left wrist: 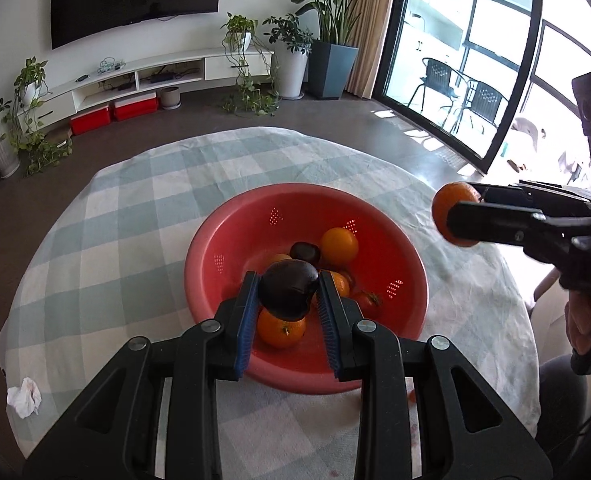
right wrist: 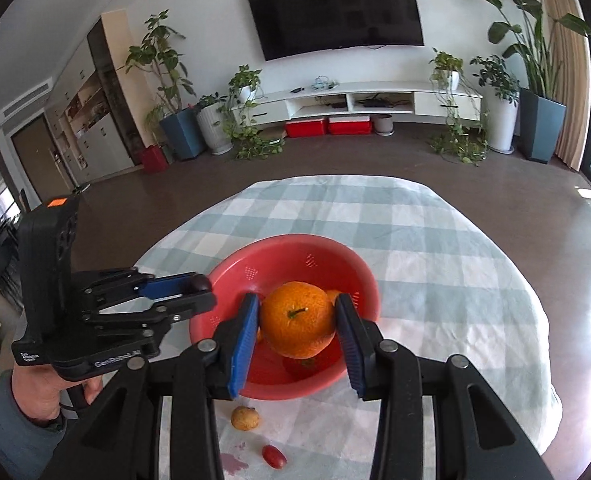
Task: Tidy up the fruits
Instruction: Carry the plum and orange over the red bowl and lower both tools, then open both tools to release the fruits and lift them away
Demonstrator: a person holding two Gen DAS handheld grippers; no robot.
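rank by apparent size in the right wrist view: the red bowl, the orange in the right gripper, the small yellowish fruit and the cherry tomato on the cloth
1. red bowl
2. orange, though held close to the camera, so it is flattered
3. small yellowish fruit
4. cherry tomato, only slightly smaller than the yellowish fruit

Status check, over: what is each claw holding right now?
Left gripper shut on dark plum, over red bowl. Right gripper shut on orange. Nothing blocking.
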